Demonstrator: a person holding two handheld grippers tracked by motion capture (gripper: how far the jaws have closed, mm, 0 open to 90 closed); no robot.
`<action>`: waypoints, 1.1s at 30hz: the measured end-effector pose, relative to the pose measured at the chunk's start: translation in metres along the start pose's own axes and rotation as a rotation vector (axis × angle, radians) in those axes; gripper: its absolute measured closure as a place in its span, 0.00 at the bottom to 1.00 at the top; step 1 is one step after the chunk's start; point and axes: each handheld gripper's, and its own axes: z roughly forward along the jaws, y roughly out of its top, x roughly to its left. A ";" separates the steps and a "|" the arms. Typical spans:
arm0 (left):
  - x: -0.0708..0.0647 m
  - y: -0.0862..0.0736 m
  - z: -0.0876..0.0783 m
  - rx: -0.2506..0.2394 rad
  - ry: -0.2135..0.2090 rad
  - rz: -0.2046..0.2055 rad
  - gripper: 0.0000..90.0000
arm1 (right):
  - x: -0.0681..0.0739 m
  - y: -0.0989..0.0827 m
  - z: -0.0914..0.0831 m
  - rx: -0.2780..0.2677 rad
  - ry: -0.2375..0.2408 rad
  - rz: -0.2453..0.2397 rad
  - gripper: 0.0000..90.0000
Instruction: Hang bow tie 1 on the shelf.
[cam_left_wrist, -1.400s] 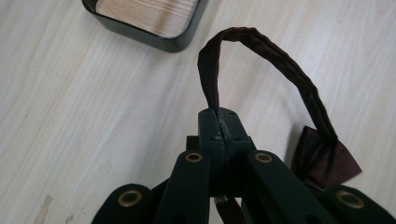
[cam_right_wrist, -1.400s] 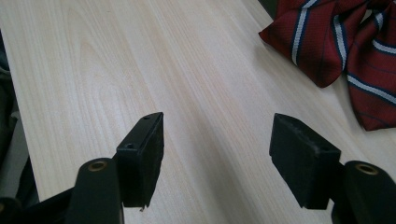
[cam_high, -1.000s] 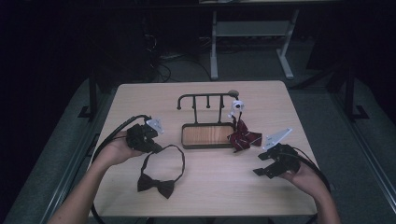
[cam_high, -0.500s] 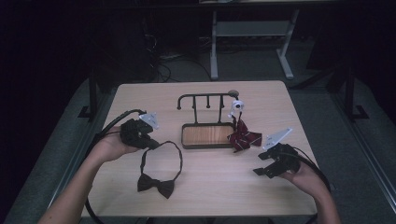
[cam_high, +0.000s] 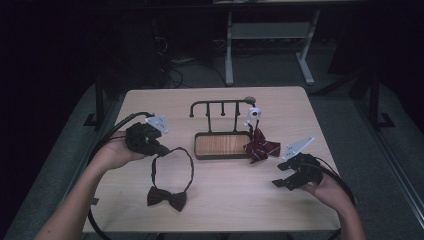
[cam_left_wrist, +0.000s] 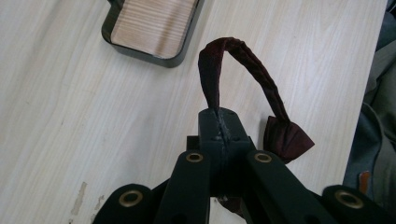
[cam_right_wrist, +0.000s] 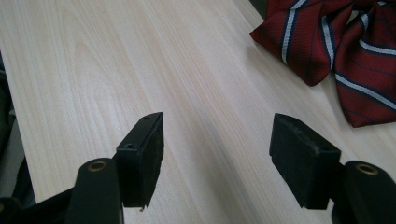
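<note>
My left gripper (cam_high: 161, 150) is clamped tight on the neck strap of the dark bow tie (cam_high: 167, 197). In the left gripper view the strap (cam_left_wrist: 243, 70) runs out from between the pressed jaws, arches up and comes down to the bow (cam_left_wrist: 285, 137) just beside the gripper. From the high view the strap forms a loop on the left half of the desk (cam_high: 225, 210), with the bow lying at its near end, toward me, and the pinched part at the far left of the loop.

My right gripper (cam_high: 285, 176) sits low over the right side of the desk, jaws spread wide with nothing between them. Ahead of it lies a red striped bow tie (cam_right_wrist: 336, 46), near but apart from the jaws; in the high view it rests against the right end of the wooden tray (cam_high: 220, 145) of the small hook stand (cam_high: 220, 106).
</note>
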 end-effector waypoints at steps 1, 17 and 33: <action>0.000 0.001 -0.002 0.001 0.000 0.002 1.00 | 0.000 0.000 0.000 0.000 -0.002 -0.006 0.39; 0.003 0.014 -0.018 -0.016 0.003 0.016 1.00 | 0.002 0.000 -0.004 -0.008 -0.008 -0.010 0.39; 0.007 0.029 -0.028 -0.026 0.006 0.029 1.00 | 0.001 -0.003 -0.004 -0.012 -0.005 -0.008 0.39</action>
